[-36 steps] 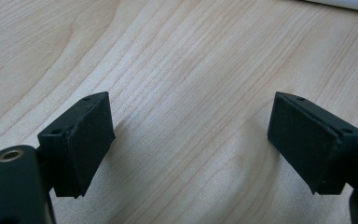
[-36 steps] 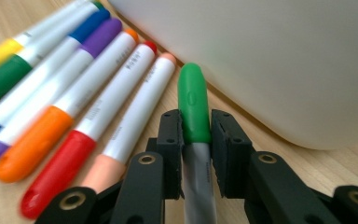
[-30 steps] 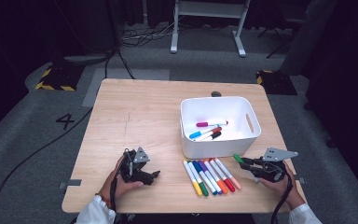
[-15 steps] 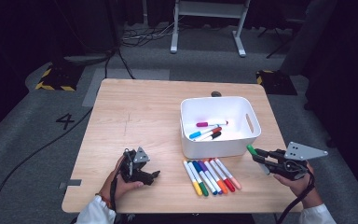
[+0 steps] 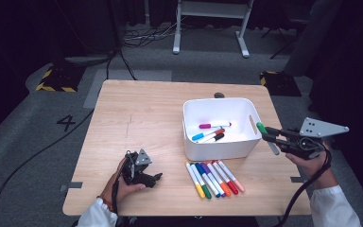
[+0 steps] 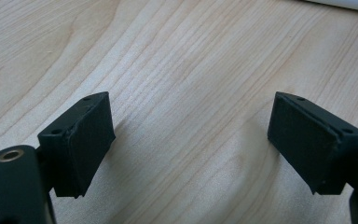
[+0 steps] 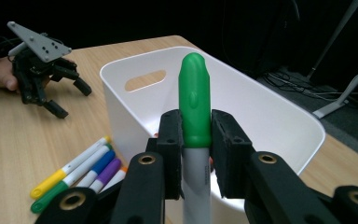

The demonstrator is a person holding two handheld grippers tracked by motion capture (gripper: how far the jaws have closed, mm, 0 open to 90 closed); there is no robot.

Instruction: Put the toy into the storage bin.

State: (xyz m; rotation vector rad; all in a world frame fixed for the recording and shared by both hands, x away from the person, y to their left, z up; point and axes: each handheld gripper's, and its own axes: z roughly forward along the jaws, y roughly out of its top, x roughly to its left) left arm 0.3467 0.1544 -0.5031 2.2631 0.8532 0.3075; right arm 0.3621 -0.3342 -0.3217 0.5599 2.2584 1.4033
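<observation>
Right gripper [image 5: 270, 136] risen beside white bin [image 5: 220, 150] | fingers clamped on green marker [image 7: 195, 107] | left gripper [image 5: 155, 178] unmoved on surface [image 5: 146, 118], fingers apart, empty

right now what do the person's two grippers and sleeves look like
Both are black two-jaw tools. The left gripper has flat rectangular black pads and a grey three-cornered plate on top; the right gripper carries a larger grey plate dotted with holes. A black cable trails from each. Both sleeves are white.

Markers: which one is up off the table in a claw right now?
The green-capped marker, clamped in the right claw beside the white bin. The others lie on the table or inside the bin.
</observation>
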